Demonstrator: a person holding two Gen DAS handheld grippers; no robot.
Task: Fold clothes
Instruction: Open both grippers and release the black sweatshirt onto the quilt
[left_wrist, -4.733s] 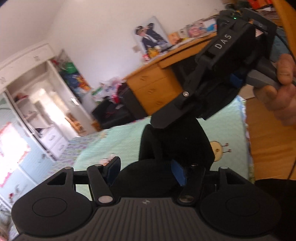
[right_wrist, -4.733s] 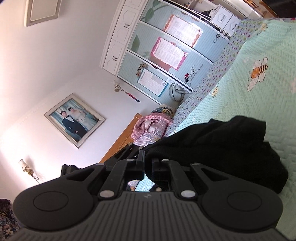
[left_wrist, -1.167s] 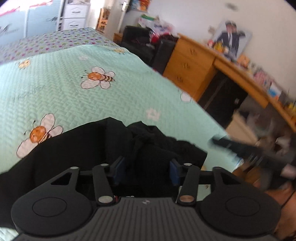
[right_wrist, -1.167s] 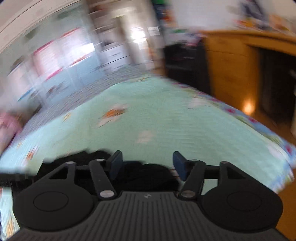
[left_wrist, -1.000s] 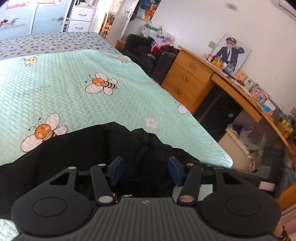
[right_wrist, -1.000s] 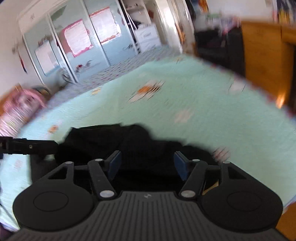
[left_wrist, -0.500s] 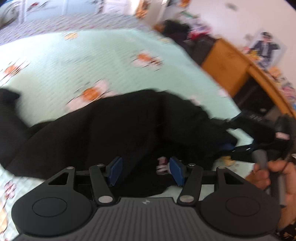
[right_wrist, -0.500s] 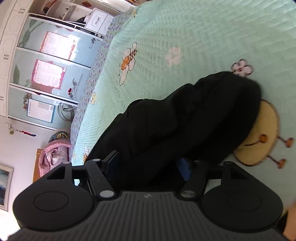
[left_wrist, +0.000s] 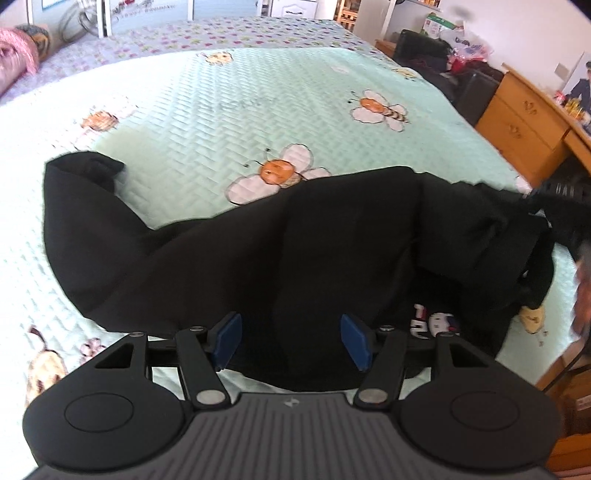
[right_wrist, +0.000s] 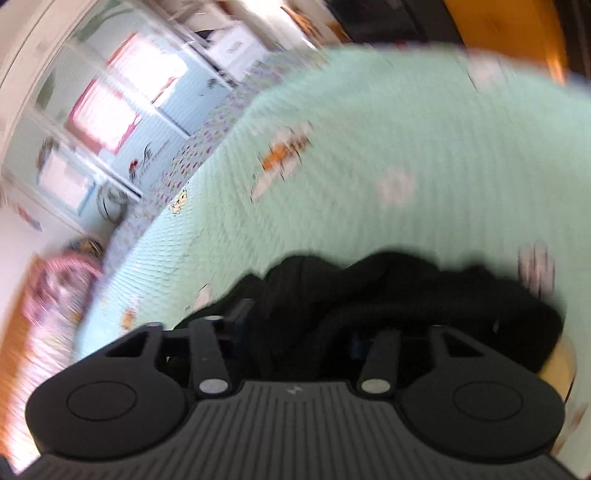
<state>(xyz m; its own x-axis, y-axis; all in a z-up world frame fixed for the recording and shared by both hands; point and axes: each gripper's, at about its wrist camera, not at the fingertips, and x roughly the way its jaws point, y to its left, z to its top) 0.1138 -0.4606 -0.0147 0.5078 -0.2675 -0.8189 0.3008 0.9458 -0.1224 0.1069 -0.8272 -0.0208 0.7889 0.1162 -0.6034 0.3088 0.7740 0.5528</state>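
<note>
black garment lies crumpled on the green bedspread. left gripper is spread wide over it, grasping nothing. right gripper view is blurred, its fingers look apart around cloth.

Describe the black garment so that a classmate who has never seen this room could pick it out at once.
Start at the bed, spread with a mint-green quilt printed with cartoon bees. The black garment lies rumpled across its near end, just ahead of the open left gripper. It is the only dark thing on the pale quilt, with a small red-and-white print showing.
</note>
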